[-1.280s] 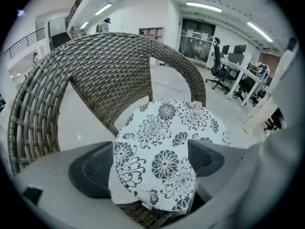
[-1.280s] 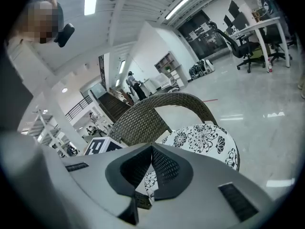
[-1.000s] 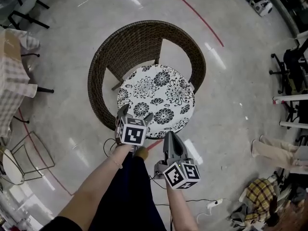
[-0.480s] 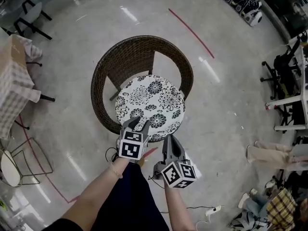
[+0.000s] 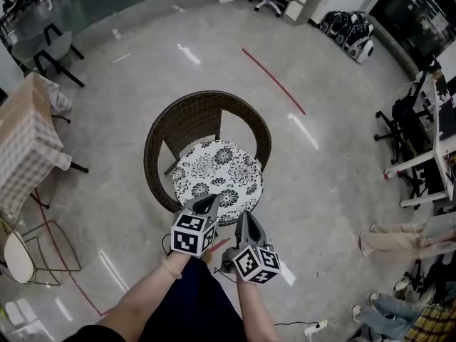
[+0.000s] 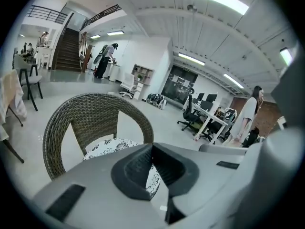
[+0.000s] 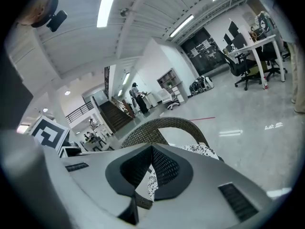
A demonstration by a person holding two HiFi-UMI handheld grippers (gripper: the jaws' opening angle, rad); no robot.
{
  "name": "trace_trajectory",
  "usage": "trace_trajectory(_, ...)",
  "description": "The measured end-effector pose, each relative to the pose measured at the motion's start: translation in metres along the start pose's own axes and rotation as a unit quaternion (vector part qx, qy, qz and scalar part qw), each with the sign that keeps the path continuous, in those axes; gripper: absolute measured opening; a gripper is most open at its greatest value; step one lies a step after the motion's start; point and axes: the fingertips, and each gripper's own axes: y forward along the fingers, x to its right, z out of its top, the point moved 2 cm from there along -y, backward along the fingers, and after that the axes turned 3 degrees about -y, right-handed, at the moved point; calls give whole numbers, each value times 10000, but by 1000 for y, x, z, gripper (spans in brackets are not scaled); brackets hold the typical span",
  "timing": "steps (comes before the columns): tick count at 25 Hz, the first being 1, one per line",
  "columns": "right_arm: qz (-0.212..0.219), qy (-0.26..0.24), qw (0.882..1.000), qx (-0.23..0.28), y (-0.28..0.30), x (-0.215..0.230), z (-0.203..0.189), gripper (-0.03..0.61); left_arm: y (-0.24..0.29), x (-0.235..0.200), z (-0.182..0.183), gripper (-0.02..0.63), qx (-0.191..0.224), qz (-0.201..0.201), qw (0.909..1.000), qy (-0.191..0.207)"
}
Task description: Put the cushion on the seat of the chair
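The round cushion (image 5: 217, 180), white with black flowers, lies flat on the seat of the brown wicker chair (image 5: 189, 116). Both grippers hover above the floor just in front of the chair, apart from the cushion. My left gripper (image 5: 209, 199) is shut with nothing between its pads; over its closed tips (image 6: 152, 146) I see the chair (image 6: 90, 104) and the cushion (image 6: 107, 147). My right gripper (image 5: 241, 214) sits beside it, also shut and empty. Past its joined tips (image 7: 152, 147), the chair (image 7: 162, 125) and a piece of the cushion (image 7: 202, 150) show.
A table with a checked cloth (image 5: 25, 148) and a wire-frame stool (image 5: 28, 241) stand at the left. A red floor line (image 5: 274, 80) runs behind the chair. Desks and office chairs (image 5: 420, 141) line the right side, with a person's legs (image 5: 399, 241) below them.
The left jaws went from open at the cushion's front edge to shut. Both grippers rose and drew back from the cushion. The chair looks smaller as the head view lifted.
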Motion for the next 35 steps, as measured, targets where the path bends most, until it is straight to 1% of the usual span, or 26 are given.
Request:
trace_trajectory(5,40,98,9996,261,-22,-18,25,-8,-42,27,20,14,370,-238,9990,105)
trace_trajectory(8,62,74,9986,515,-41,-28,45,-8,-66,49,34,15,627,-378,9968,325)
trace_trajectory(11,174,-120,9967,789,-56,-39,64,-8,-84,67,45,15,821,-566,9930,639)
trace_trajectory(13,355,-314,9947,914,-60,-48,77,-9,-90,77,51,15,895,-714,9903,793)
trace_trajectory(17,692,-607,9899,1081,-70,-73,101,-9,-105,87,62,15,883,-816,9871,1053)
trace_trajectory(23,910,-1026,9852,1026,-84,-90,107,-12,-121,90,63,15,850,-845,9871,1057)
trace_trajectory(28,873,-1340,9808,1118,-86,-87,119,-12,-119,101,71,15,975,-1015,9832,1164)
trace_trajectory(32,805,-1361,9816,1068,-87,-84,120,-12,-120,104,72,15,994,-981,9839,1115)
trace_trajectory(35,865,-1372,9813,1034,-88,-88,117,-12,-124,103,71,15,1020,-942,9844,1080)
